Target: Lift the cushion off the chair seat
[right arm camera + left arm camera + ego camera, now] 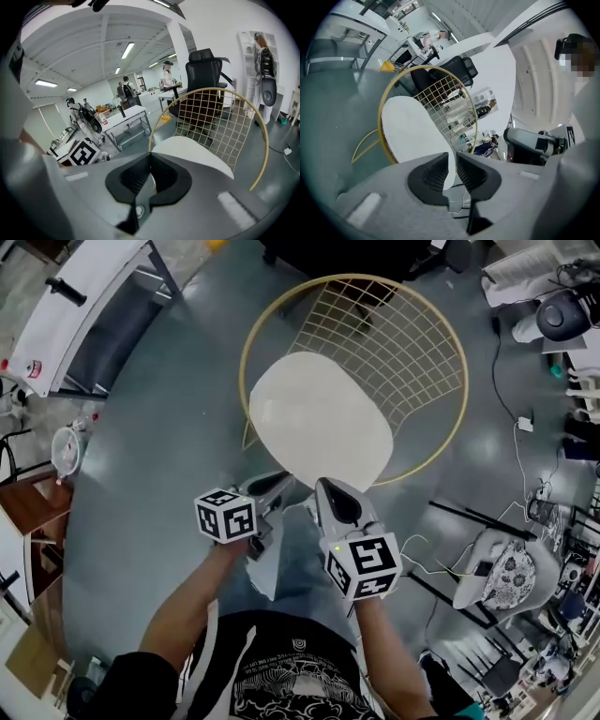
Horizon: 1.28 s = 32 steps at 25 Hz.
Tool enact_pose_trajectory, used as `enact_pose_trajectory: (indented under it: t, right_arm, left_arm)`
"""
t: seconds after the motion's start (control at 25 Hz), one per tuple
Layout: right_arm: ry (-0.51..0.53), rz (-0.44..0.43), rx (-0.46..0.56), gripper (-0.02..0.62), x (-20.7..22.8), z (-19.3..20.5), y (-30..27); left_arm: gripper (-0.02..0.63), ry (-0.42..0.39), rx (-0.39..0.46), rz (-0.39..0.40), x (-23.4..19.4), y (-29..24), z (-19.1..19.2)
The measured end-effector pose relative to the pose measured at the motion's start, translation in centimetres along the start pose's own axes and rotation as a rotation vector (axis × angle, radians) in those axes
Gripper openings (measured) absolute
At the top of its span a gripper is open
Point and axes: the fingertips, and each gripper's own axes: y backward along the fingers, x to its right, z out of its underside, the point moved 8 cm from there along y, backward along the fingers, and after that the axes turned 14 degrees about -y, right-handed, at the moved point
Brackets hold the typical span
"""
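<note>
Smooth oval cushion (pixel 319 418), gold wire-mesh chair (pixel 398 334)

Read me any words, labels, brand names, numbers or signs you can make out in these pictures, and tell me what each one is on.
No text is readable in any view.
Left marker cube and right marker cube: black-and-white square patterns only, no letters.
Black T-shirt: white print, too blurred to read.
Small container with a red label at the far left: too small to read.
</note>
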Motion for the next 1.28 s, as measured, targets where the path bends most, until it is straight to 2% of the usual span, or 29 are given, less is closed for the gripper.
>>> enact_pose_trajectory:
  t: [0.24, 0.36, 0.56, 0.72, 0.92, 0.96, 1.04, 1.16, 1.28]
  right_arm:
    - [0.028, -0.025, -0.044, 0.000, 2.2, -0.1, -1.8]
    - [0.044, -0.039, -0.072, 0.000, 2.9, 0.0, -2.3]
    - [0.071, -0.053, -0.113, 0.000, 4.2, 0.3, -2.8]
    - [0.094, -0.055, -0.149, 0.000, 5.6, 0.7, -2.8]
    - [0.107, -0.051, -0.170, 0.000, 7.0, 0.6, -2.8]
    - [0.108, -0.049, -0.172, 0.000, 7.2, 0.6, -2.7]
    - [0.103, -0.041, -0.173, 0.000, 7.7, 0.7, -2.4]
    - [0.074, -0.023, -0.168, 0.000, 8.4, 1.0, -1.9]
    - [0.047, -0.010, -0.158, 0.000, 8.7, 1.2, -1.3]
  left_arm:
    - [0.096, 0.076, 0.014, -0.074, -3.8, -0.6, 3.0]
    - [0.142, 0.117, 0.001, -0.105, -5.2, -1.0, 4.6]
    - [0.198, 0.186, 0.013, -0.125, -7.2, -2.8, 6.4]
    - [0.207, 0.199, 0.018, -0.138, -8.1, -4.5, 7.2]
    - [0.204, 0.242, 0.049, -0.129, -8.3, -6.0, 7.4]
    - [0.181, 0.258, 0.061, -0.121, -8.3, -6.1, 7.4]
    - [0.078, 0.298, 0.092, -0.097, -8.2, -6.2, 7.5]
    - [0.049, 0.370, 0.133, -0.018, -7.4, -6.2, 6.8]
    - [0.041, 0.362, 0.131, 0.002, -6.5, -6.1, 5.9]
